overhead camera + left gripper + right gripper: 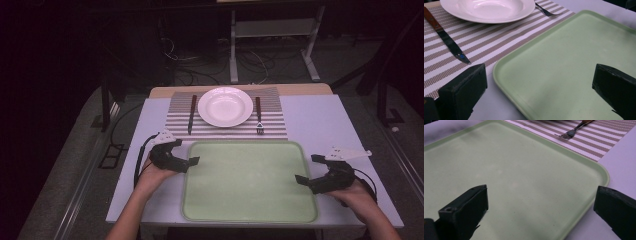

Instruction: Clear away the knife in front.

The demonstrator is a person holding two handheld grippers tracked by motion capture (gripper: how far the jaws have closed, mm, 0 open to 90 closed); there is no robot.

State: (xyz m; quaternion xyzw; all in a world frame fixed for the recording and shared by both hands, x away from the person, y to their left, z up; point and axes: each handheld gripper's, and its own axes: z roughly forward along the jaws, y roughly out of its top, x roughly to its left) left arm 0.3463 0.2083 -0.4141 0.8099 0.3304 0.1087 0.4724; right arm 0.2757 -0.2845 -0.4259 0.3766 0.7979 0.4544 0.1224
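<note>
We've got the left gripper (187, 161) and right gripper (306, 179) flanking the empty green tray (250, 220), fingers wide and holding nothing; plate (225, 106), knife (191, 114) and fork (259, 116) sit beyond the tray, so probably pre-grasp, next pick one

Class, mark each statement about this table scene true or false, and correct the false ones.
1. The green tray has nothing on it. True.
2. The knife lies on the tray. False: it lies on the striped placemat, beside the white plate.
3. The fork lies on the placemat on the plate's other side from the knife. True.
4. The left gripper is shut on the fork. False: its jaws are open and hold nothing.
5. The right gripper is open at the tray's edge. True.
</note>
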